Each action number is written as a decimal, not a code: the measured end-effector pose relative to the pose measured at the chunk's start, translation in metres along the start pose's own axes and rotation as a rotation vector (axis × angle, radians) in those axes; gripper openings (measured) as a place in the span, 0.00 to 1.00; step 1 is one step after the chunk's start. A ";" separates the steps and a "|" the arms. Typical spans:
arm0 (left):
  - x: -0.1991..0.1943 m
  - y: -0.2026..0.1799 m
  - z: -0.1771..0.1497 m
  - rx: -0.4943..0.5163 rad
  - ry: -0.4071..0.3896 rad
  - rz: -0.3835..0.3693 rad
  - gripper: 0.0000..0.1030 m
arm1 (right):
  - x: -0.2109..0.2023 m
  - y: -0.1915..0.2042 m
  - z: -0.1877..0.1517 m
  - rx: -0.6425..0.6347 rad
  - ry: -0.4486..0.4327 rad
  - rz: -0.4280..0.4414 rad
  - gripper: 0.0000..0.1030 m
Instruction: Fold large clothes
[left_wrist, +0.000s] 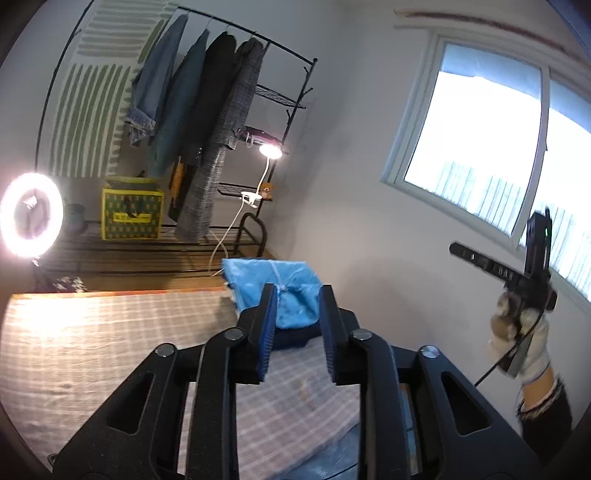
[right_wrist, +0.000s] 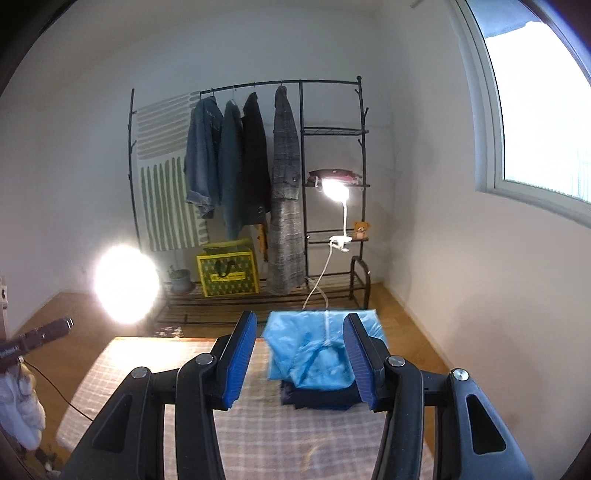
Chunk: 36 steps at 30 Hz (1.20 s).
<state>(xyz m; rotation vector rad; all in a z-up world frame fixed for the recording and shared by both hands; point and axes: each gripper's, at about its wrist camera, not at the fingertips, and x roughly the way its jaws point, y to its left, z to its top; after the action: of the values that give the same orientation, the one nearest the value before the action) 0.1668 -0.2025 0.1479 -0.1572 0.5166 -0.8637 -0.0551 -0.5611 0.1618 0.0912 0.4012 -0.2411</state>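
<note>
Both left tongs (left_wrist: 297, 328) and right tongs (right_wrist: 299, 356) stand apart, gripping nothing.

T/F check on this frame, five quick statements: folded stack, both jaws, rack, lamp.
1. A light blue garment lies folded on top of a dark navy one. True.
2. The left gripper is clamped on the blue garment. False: its jaws stand apart with nothing between the pads; the garment lies beyond them on the checked cloth.
3. The right gripper is open and holds nothing. True.
4. The clothes rack is bare. False: four coats and jackets hang from its rail, among them a denim jacket.
5. The clip lamp on the rack is switched off. False: it is lit.
</note>
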 end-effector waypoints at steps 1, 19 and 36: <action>-0.006 -0.001 -0.006 0.018 0.004 0.017 0.27 | -0.005 0.004 -0.004 0.001 0.005 -0.006 0.50; -0.027 0.003 -0.147 0.105 0.090 0.193 0.92 | 0.005 0.041 -0.160 0.010 0.090 -0.125 1.00; 0.035 0.030 -0.194 0.156 0.072 0.346 1.00 | 0.092 0.064 -0.233 0.037 0.142 -0.150 1.00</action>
<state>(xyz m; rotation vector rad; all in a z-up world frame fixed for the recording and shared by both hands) 0.1102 -0.1952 -0.0434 0.1052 0.5225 -0.5691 -0.0442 -0.4870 -0.0863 0.1149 0.5458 -0.3914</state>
